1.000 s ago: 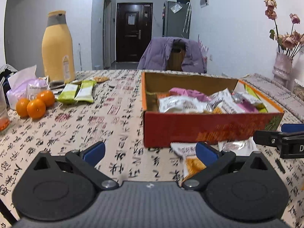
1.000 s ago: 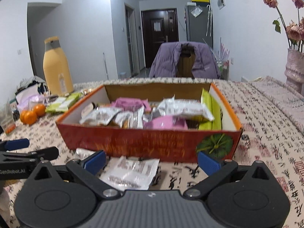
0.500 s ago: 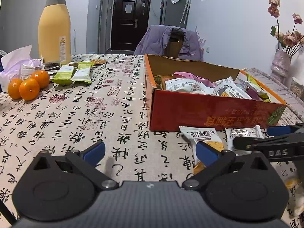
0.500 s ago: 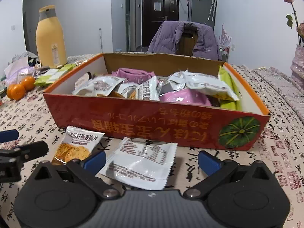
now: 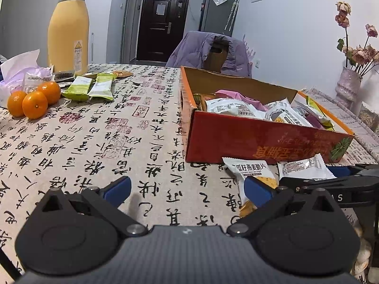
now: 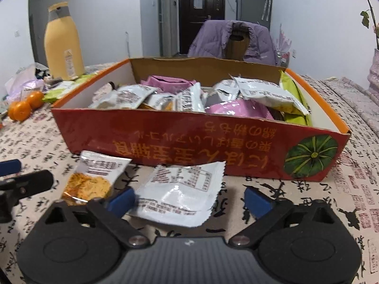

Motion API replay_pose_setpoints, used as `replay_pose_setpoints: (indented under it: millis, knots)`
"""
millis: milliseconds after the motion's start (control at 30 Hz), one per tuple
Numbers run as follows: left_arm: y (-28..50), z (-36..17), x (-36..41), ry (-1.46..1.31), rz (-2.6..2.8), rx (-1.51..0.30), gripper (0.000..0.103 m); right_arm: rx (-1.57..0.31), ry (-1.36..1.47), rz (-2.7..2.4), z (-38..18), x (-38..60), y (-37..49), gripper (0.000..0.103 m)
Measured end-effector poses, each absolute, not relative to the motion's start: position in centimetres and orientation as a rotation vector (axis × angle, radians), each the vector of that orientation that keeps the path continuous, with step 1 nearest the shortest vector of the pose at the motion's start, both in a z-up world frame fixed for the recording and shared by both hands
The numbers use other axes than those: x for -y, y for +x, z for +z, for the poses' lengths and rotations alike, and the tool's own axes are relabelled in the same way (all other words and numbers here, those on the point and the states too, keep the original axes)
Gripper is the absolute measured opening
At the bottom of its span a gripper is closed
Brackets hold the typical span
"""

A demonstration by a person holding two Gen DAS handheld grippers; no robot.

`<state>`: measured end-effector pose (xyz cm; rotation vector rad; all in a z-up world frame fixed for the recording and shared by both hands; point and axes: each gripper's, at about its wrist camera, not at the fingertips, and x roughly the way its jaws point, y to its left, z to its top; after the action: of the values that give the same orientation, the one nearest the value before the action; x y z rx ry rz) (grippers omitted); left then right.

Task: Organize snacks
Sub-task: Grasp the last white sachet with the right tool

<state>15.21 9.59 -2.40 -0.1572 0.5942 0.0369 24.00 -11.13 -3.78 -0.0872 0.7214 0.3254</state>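
Note:
A red cardboard box (image 6: 165,146) on the patterned tablecloth holds several snack packets. In front of it lie a white packet (image 6: 182,196) and an orange-and-white oat crisp packet (image 6: 94,177). My right gripper (image 6: 190,201) is low over the white packet, which lies between its closing jaws. The left pad sits at the packet's edge and the right pad stands apart from it. My left gripper (image 5: 188,189) is open over bare cloth, left of the box (image 5: 248,139). The oat crisp packet (image 5: 248,168) is just beyond its right finger, and the white packet (image 5: 303,169) lies further right.
A tall yellow bottle (image 5: 68,28), three oranges (image 5: 34,98), two green packets (image 5: 90,88) and a crumpled bag sit at the far left. A vase of dried flowers (image 5: 348,85) stands at the right. A chair with a purple jacket (image 5: 210,52) is behind the table.
My right gripper has come down and forward to the white packet, and its jaws have narrowed a little. The left gripper's view has tipped down slightly, with little shift across the table.

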Motion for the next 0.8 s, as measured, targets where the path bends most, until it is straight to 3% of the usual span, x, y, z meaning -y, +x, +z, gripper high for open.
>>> replay_pose_setpoints:
  millis: [133,300,633,667,800]
  knots:
    - [15.2,-2.4,-9.6,-0.163,0.038,-0.594,0.103,-0.701,-0.092,0.365,-3.5,11.0,23.4,0.069]
    - [15.1,-2.4,-9.7,-0.167,0.040,-0.593,0.103,-0.688,-0.077,0.399,-3.2,10.9,23.1,0.032]
    - [15.1,-2.4,-9.7,-0.169,0.041,-0.592,0.103,-0.657,-0.018,0.411,-2.6,12.4,22.2,0.015]
    - [15.1,-2.4,-9.7,-0.168,0.042,-0.594,0.103,-0.650,-0.014,0.409,-2.4,12.6,22.0,0.010]
    - [15.2,-2.4,-9.6,-0.156,0.048,-0.603,0.103,-0.617,-0.005,0.411,-1.8,13.7,21.2,0.010]
